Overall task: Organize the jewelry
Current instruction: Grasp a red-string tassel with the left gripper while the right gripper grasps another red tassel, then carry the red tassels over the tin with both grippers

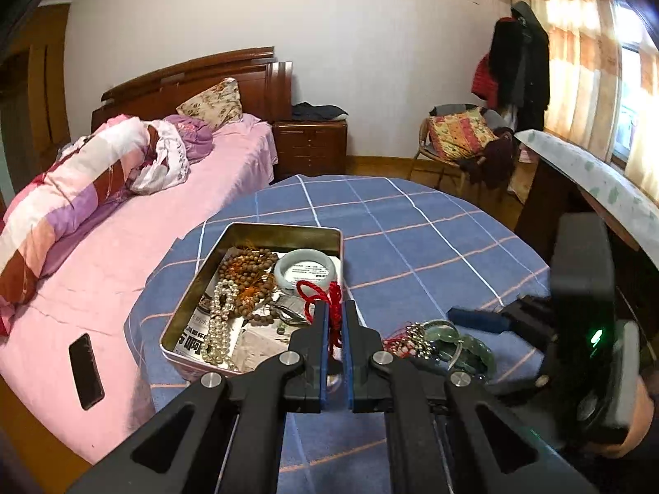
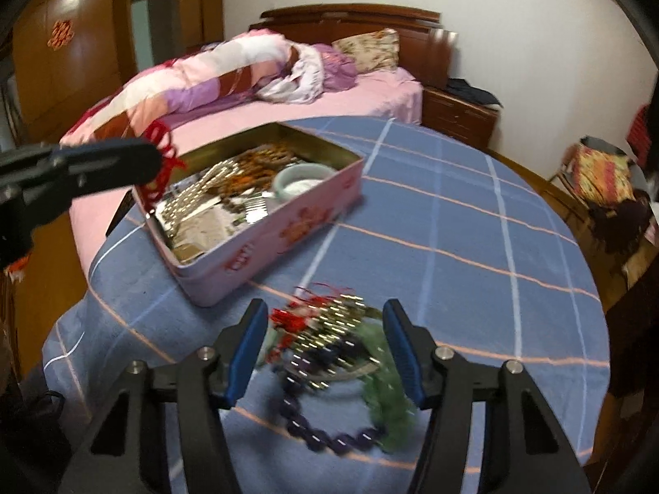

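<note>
Red cord [image 1: 329, 300] is clamped in the left gripper [image 1: 334, 308], held above the tin's [image 1: 193, 288] near right corner.
The tin sits on the blue checked worktop [image 1: 412, 238] and holds brown beads [image 1: 247, 265], a pearl string [image 1: 220, 321] and a pale bangle [image 1: 307, 269]. In the right wrist view the right gripper [image 2: 325, 317] stands with its jaws apart, straddling a blurred jewelry pile [image 2: 329, 341] of red thread, purple beads and green pieces, its pads not pressing on it; the tin lies at 11 o'clock from the pile, and the left gripper at 10 o'clock.
</note>
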The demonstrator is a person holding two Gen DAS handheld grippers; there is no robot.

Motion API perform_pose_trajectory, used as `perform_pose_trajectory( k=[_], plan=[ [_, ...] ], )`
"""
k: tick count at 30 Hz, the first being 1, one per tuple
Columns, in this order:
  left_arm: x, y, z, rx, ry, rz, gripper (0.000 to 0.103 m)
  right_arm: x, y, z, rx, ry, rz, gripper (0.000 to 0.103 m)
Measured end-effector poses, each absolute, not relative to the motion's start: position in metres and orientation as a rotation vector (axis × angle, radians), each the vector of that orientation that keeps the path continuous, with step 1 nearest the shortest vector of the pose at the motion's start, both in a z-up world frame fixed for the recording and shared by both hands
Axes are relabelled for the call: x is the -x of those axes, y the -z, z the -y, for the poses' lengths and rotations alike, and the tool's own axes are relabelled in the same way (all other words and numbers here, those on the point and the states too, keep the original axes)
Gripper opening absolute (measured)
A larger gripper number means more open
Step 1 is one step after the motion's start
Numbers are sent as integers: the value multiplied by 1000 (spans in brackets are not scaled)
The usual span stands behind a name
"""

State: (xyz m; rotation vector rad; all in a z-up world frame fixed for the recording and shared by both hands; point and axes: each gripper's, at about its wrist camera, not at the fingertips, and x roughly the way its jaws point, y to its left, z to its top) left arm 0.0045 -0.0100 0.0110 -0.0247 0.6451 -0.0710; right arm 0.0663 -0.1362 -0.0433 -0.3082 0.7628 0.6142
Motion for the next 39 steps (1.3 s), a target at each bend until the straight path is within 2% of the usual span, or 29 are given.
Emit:
perform_pose_trajectory(
  k=[6, 7, 8, 9, 11, 26, 39],
  plan=[
    [-11, -2, -1, 45, 30, -658, 5, -71, 63, 115, 387, -624, -810, 50],
    [-12, -1, -4, 49, 24, -662, 5, -72, 65, 114, 396, -619, -811, 43],
    [-13, 1, -7, 59, 22, -665, 5, -73, 66, 114, 397, -617, -813, 26],
    [-13, 1, -10, 66, 16, -666, 5, -75, 65, 115, 391, -614, -815, 19],
    [-13, 0, -15, 76, 10, -663, 5, -77, 61, 120, 356, -619, -819, 14],
    [-12, -12, -36, 120, 0, -637, 5, -72, -6, 147, 206, -599, -676, 12],
    [-14, -23, -42, 106, 10, -615, 5, -77, -43, 140, 195, -600, -582, 12]
  ],
)
